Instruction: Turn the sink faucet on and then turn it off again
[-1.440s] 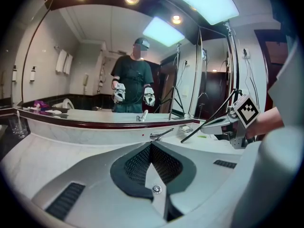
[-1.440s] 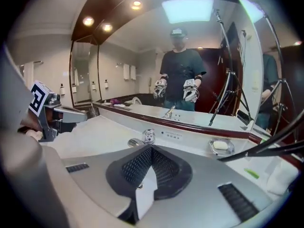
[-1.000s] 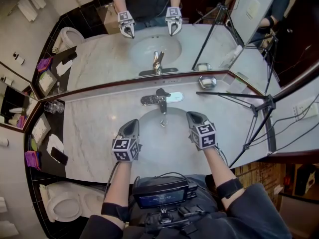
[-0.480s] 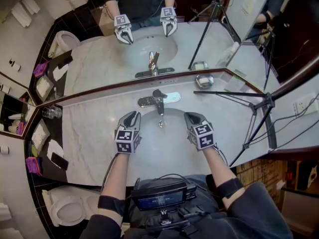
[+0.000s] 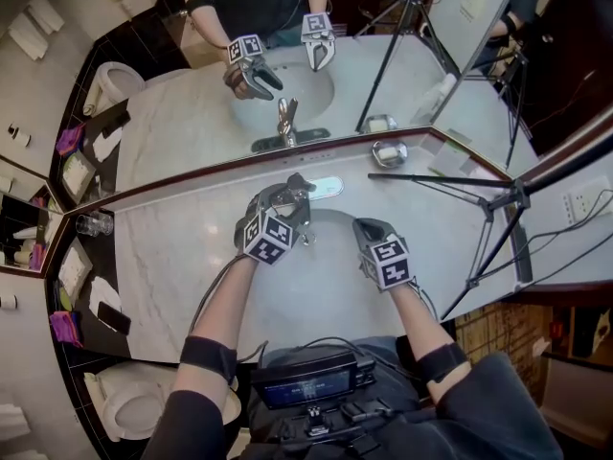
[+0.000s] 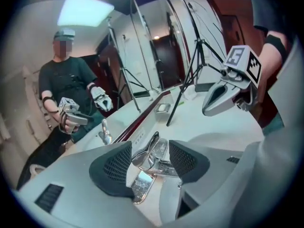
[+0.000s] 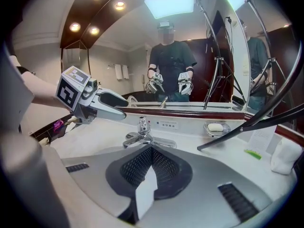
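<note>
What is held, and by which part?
Nothing. The left gripper has just been opening its jaws, which flank the faucet handle without pressing; the right gripper is shut, empty.

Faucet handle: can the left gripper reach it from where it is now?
Probably yes. The left gripper is right at the faucet handle; its jaws have just been opening, and the handle sits between them, not yet pinched. Nothing stands in the way. The right gripper hangs shut off to the side.

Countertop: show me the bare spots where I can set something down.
Widest bare marble lies left of the basin, between it and the glass. A narrower strip sits between basin and tripod legs. Crowded: the faucet, straddled by the left gripper, whose jaws have just been opening; soap dish behind, right.
</note>
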